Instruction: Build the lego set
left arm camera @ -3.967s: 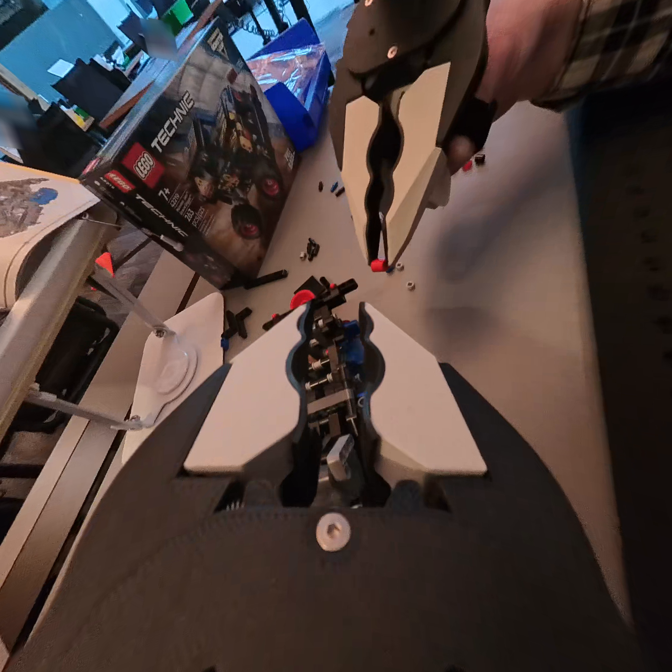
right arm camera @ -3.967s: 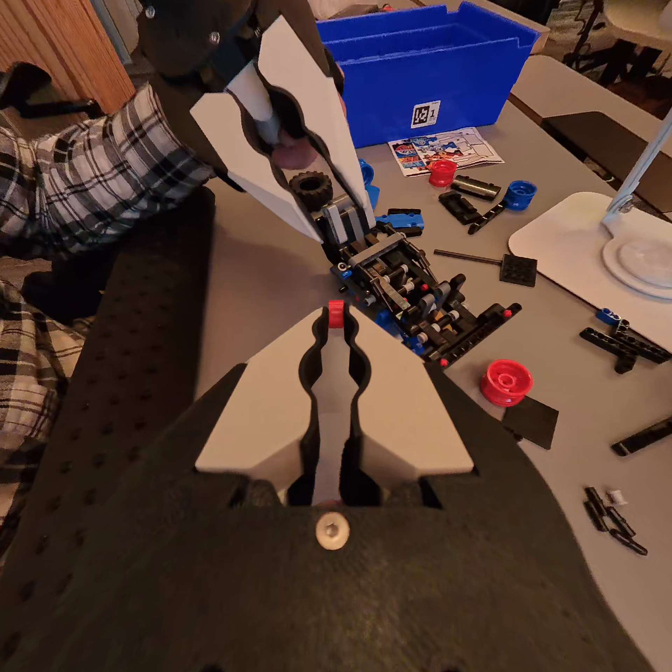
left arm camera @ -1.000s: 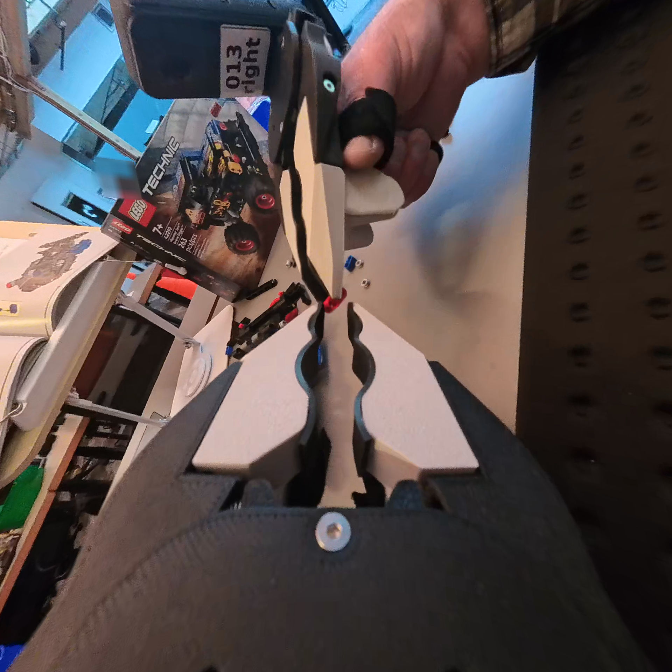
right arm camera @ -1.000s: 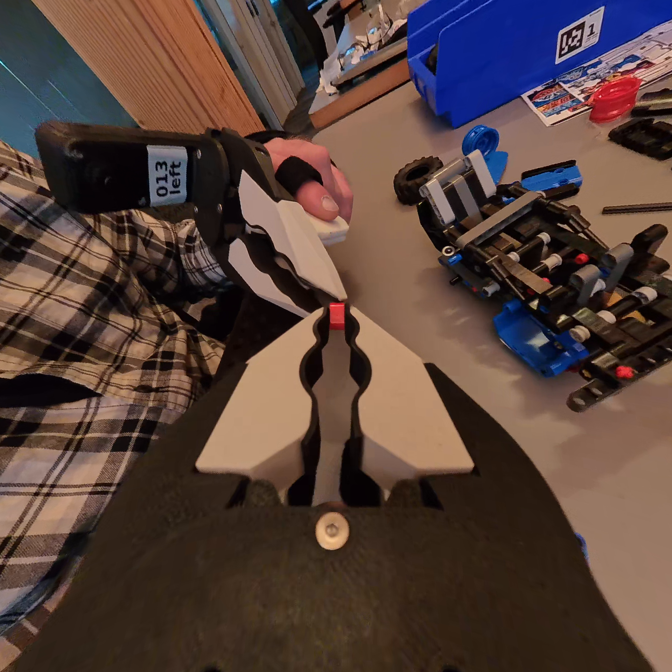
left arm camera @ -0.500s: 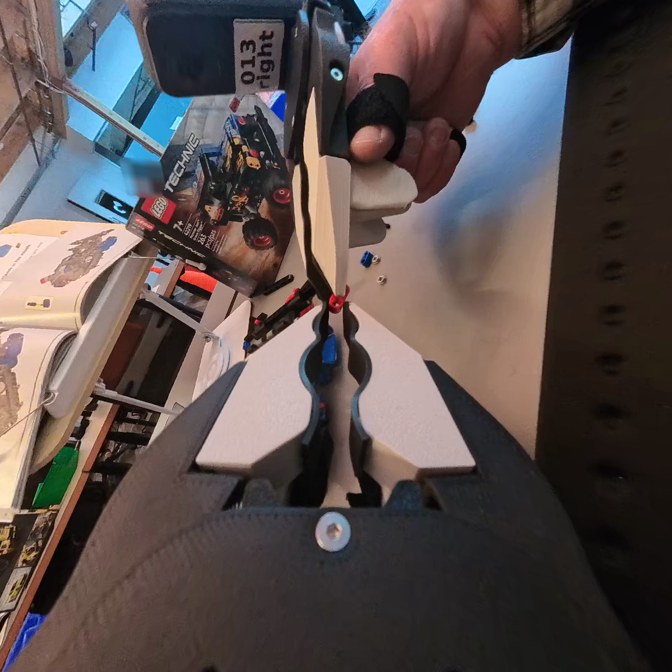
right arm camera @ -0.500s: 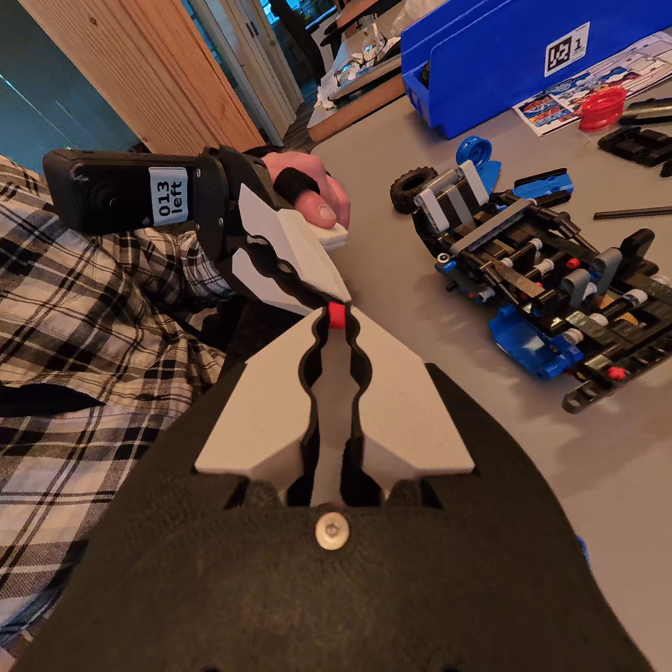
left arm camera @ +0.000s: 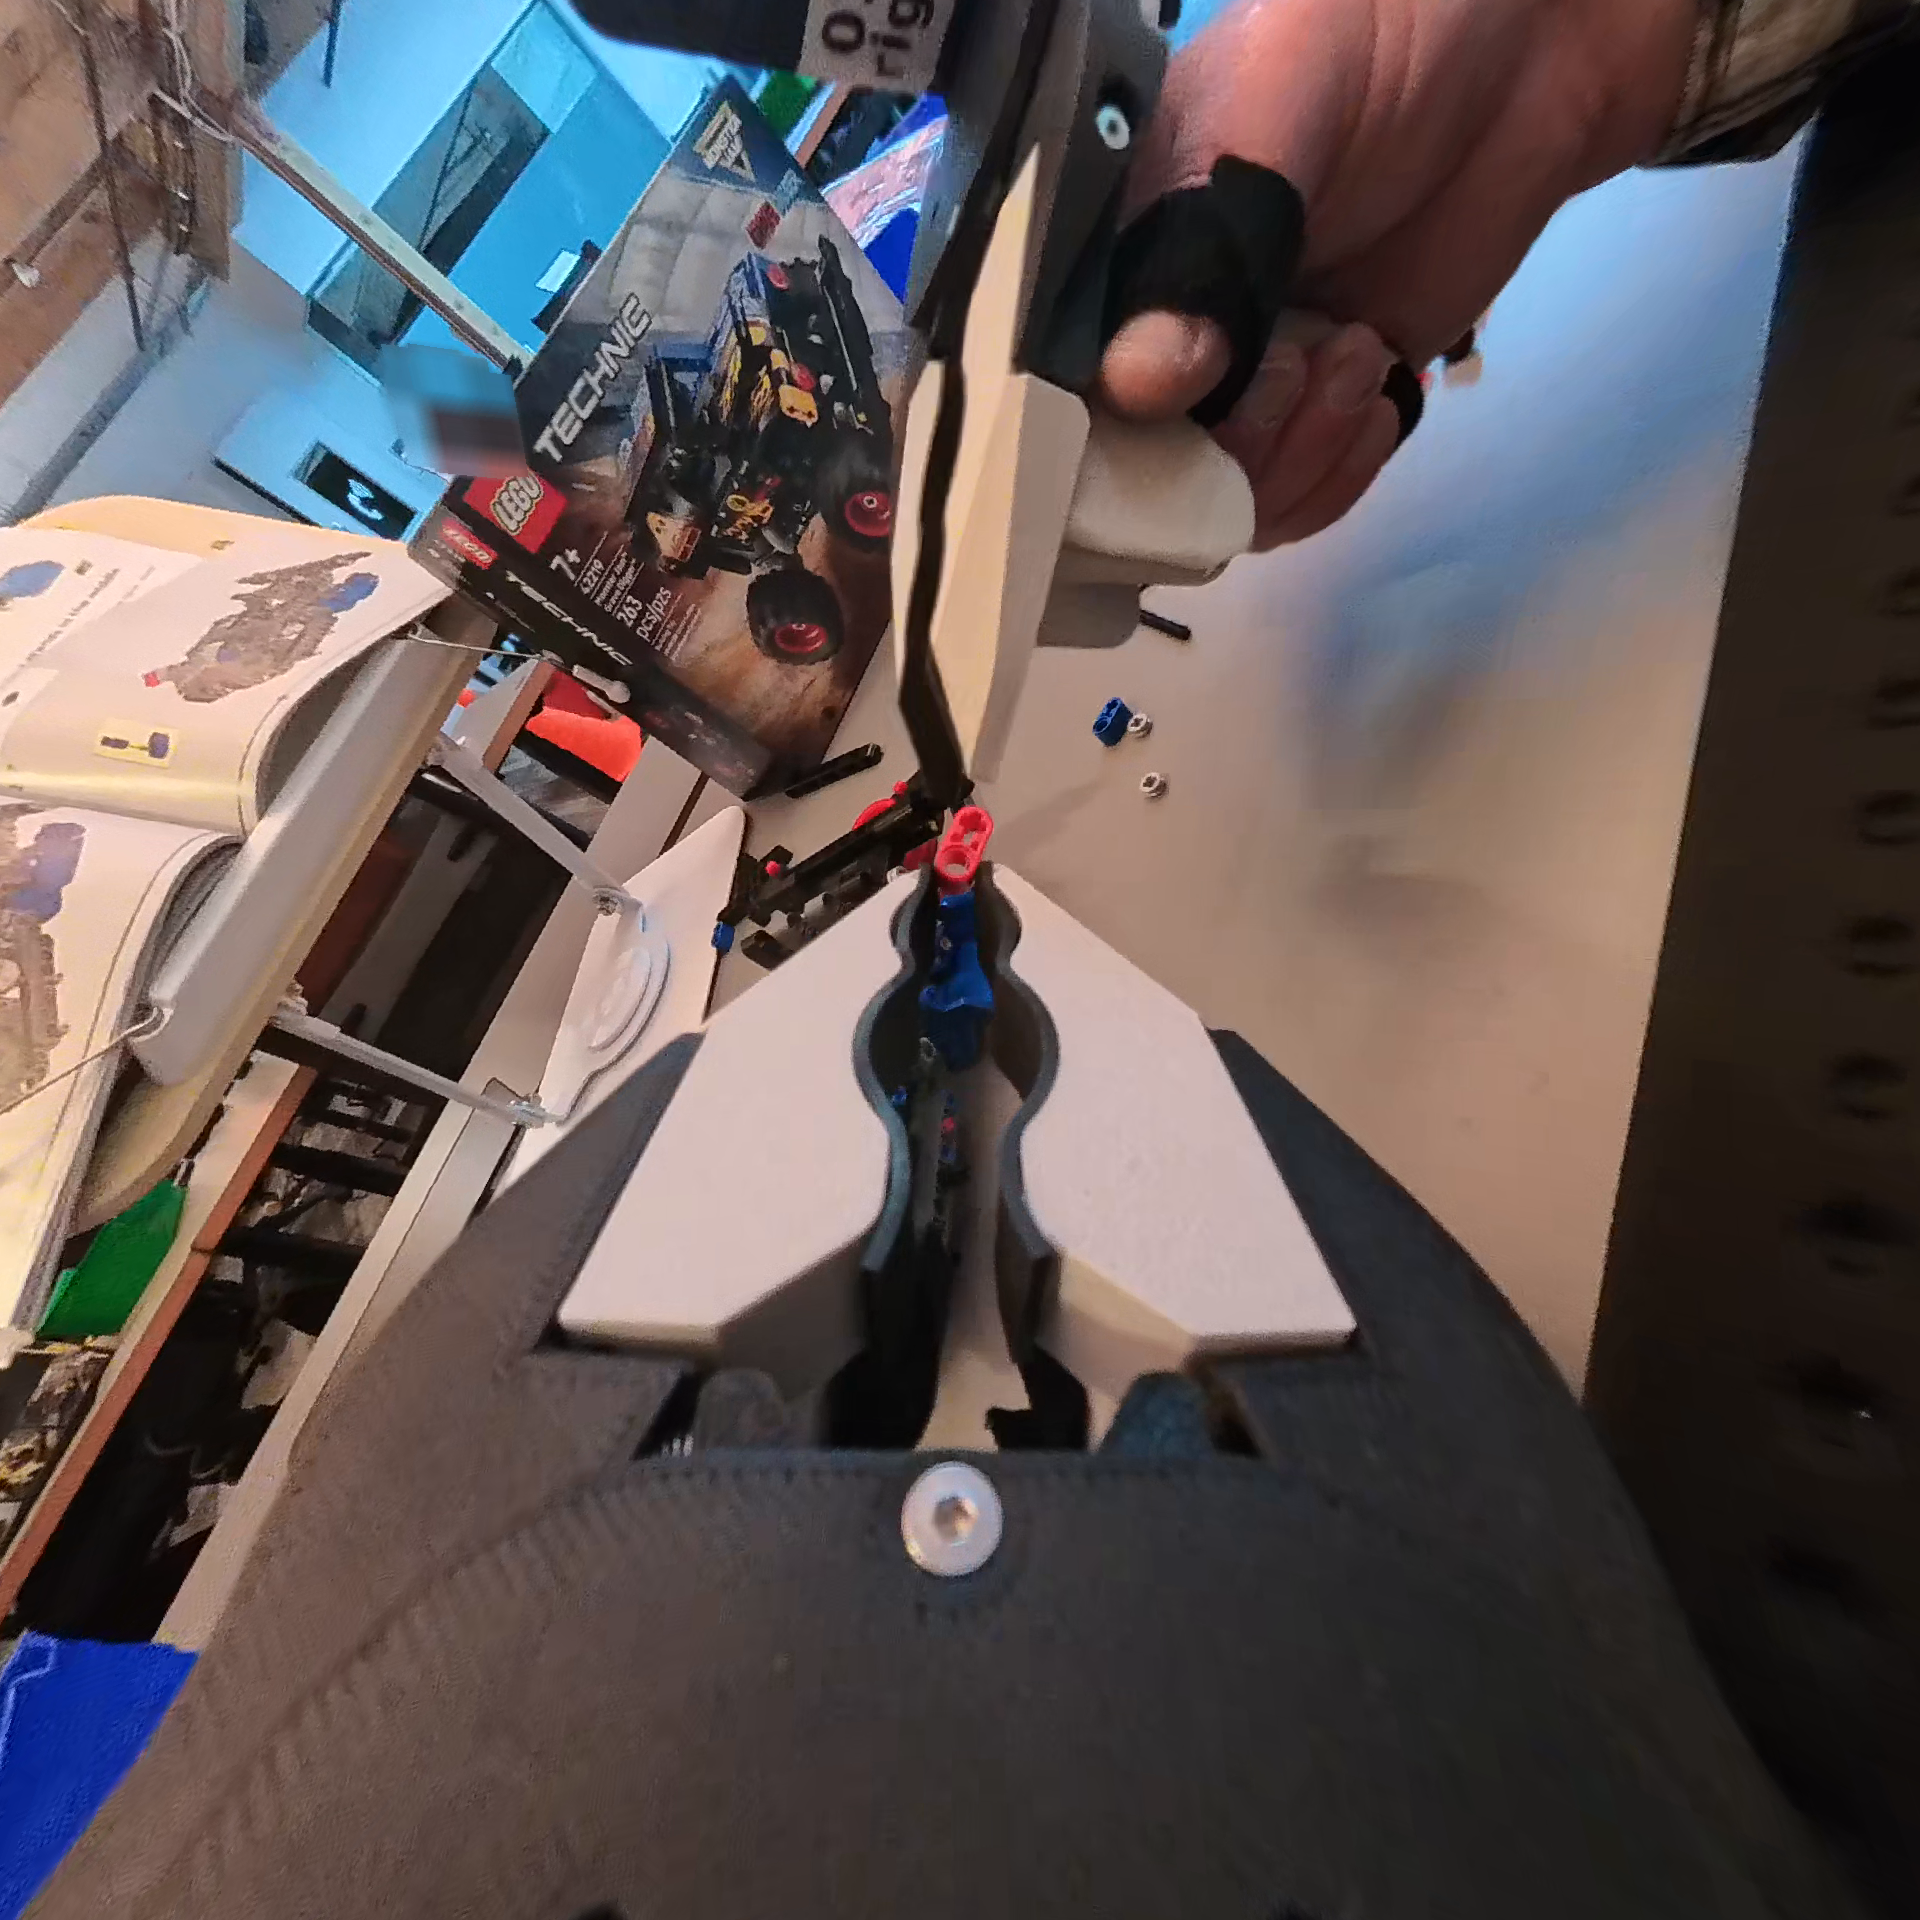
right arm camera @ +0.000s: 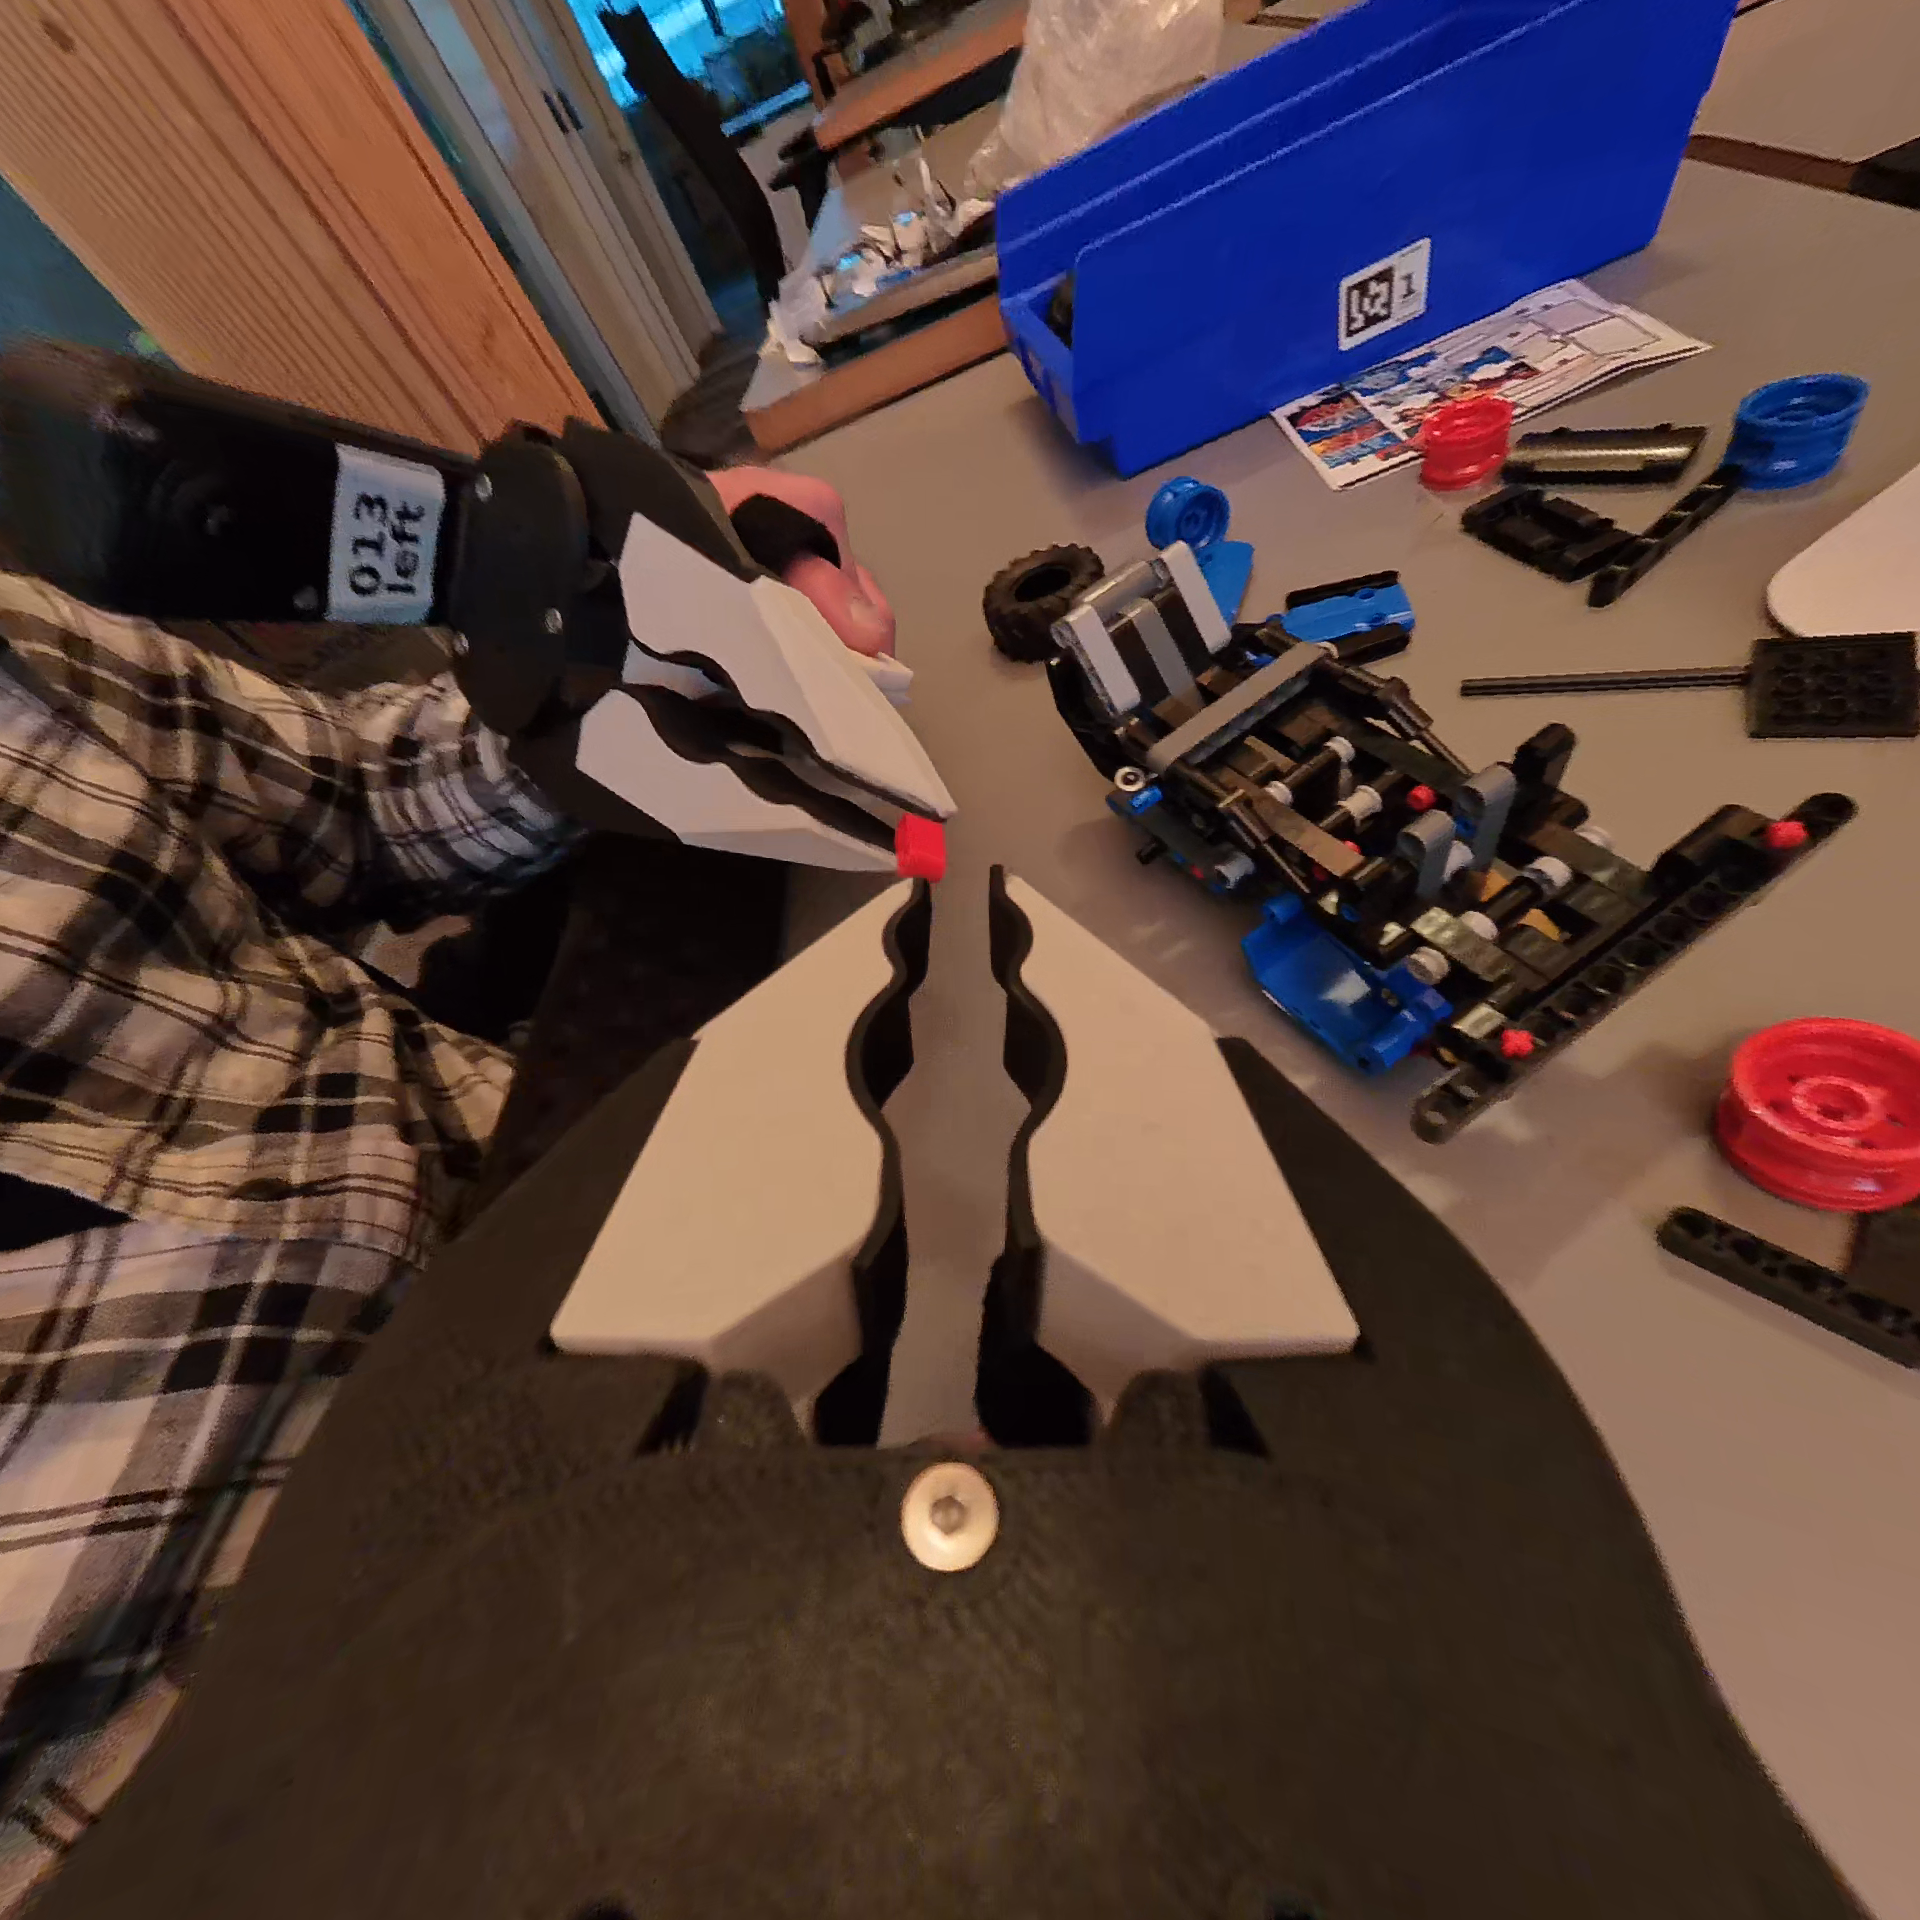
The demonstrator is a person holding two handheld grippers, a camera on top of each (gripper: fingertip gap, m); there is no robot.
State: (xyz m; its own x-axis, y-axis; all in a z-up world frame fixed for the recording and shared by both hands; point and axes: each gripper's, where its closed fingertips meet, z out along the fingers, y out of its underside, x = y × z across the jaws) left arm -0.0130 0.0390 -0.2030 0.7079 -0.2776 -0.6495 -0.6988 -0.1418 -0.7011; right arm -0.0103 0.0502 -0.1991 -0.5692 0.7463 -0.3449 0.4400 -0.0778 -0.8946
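Item one, nearest: my right gripper (right arm camera: 956, 883), fingers now spread a little with bare table showing in the gap between them. Half a second ago they pinched the red connector (right arm camera: 920, 847); they have let it go. Item two: my left gripper (right arm camera: 914, 831), coming in from 9 o'clock in the right wrist view, tips pressed together on that connector, which sits just off my right gripper's left fingertip, at about 11 o'clock from the gap. From the left wrist view the same: the left gripper (left arm camera: 958, 878) nips the red connector (left arm camera: 961, 844) at its very tip, with the right gripper (left arm camera: 951, 790) hanging down from 12 o'clock, its tips just above the piece. My reading: the handover from right to left is done, so the piece is re-gripped at a new angle and the right gripper is free to steady the model. Item three, farther, at 2 o'clock in the right wrist view: the part-built truck (right arm camera: 1382, 831), black and blue, flat on the grey table (right arm camera: 1558, 1558), well apart from both grippers and not held. Item four: a red wheel hub (right arm camera: 1823, 1112) at 3 o'clock and a black tyre (right arm camera: 1042, 601) at 12 o'clock, touching the truck's far end. Item five, farthest: a blue bin (right arm camera: 1299, 239) at 1 o'clock and, in the left wrist view, the set's box (left arm camera: 707, 499) at 11 o'clock.
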